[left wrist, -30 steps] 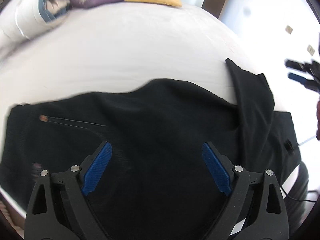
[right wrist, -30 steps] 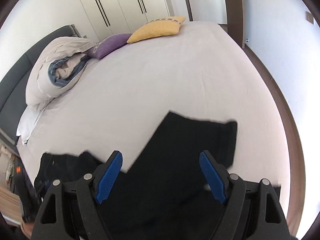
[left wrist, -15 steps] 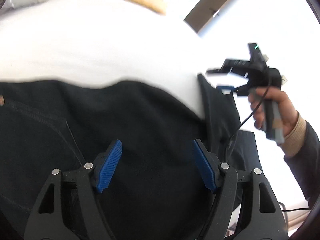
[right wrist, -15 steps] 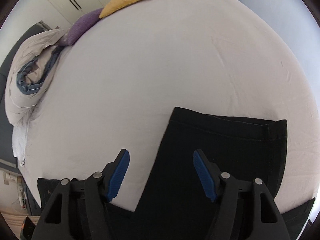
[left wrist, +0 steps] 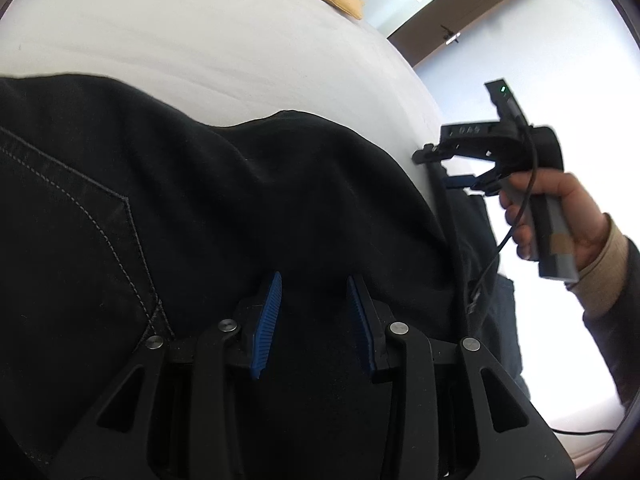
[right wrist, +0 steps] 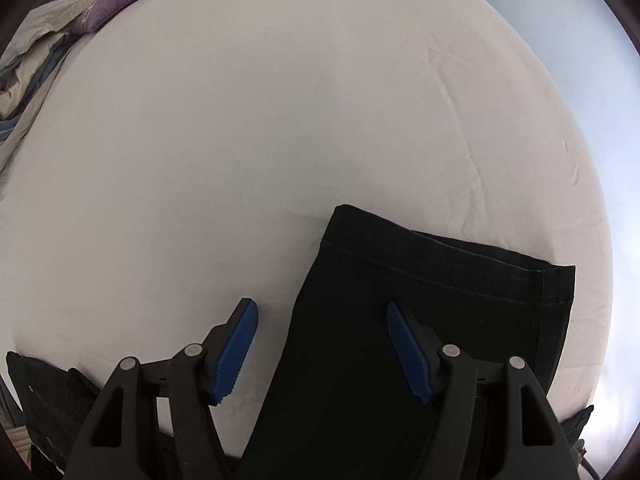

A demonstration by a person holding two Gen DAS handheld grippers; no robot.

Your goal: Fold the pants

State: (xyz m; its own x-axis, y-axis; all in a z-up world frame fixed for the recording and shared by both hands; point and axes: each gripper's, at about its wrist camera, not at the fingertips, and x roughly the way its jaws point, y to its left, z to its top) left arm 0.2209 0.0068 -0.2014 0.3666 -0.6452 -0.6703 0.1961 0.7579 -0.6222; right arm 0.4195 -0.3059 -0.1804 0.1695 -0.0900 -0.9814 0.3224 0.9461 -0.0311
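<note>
A: Where are we?

B: Taking hold. The left gripper (left wrist: 314,312) is closing on the seat of the black pants (left wrist: 200,208) spread across the bed (left wrist: 200,32); the right gripper (right wrist: 320,344), jaws spread, straddles the leg's edge near the hem (right wrist: 440,252).

A: Next?

B: Probably pinch both, then lift.
</note>
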